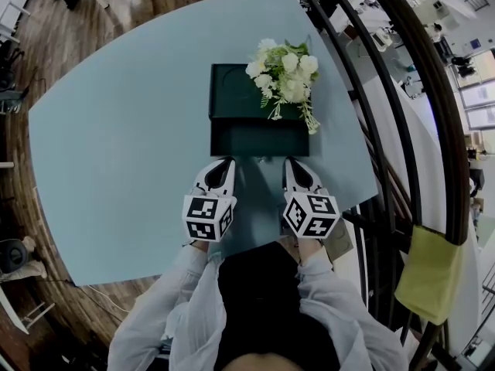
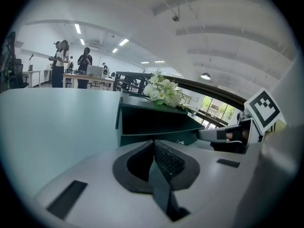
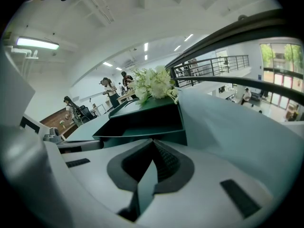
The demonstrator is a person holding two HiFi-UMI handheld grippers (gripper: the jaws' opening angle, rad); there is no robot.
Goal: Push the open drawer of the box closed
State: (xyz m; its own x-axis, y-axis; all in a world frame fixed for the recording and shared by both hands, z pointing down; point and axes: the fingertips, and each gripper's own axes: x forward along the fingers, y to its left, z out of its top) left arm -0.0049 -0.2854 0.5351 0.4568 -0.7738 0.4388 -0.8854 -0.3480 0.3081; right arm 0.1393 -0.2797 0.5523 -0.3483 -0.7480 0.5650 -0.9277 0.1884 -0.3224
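Observation:
A dark green box stands on the pale blue table, with its drawer pulled out toward me. White flowers lie on the box's top. My left gripper is shut, its tips just short of the drawer's front at the left. My right gripper is shut too, just short of the drawer front at the right. The left gripper view shows the drawer right ahead of the shut left gripper. The right gripper view shows the drawer close ahead of the right gripper.
Dark curved railings run past the table's right side, with a yellow-green cloth hung on one. Wooden floor lies to the left. People stand at desks far behind the box.

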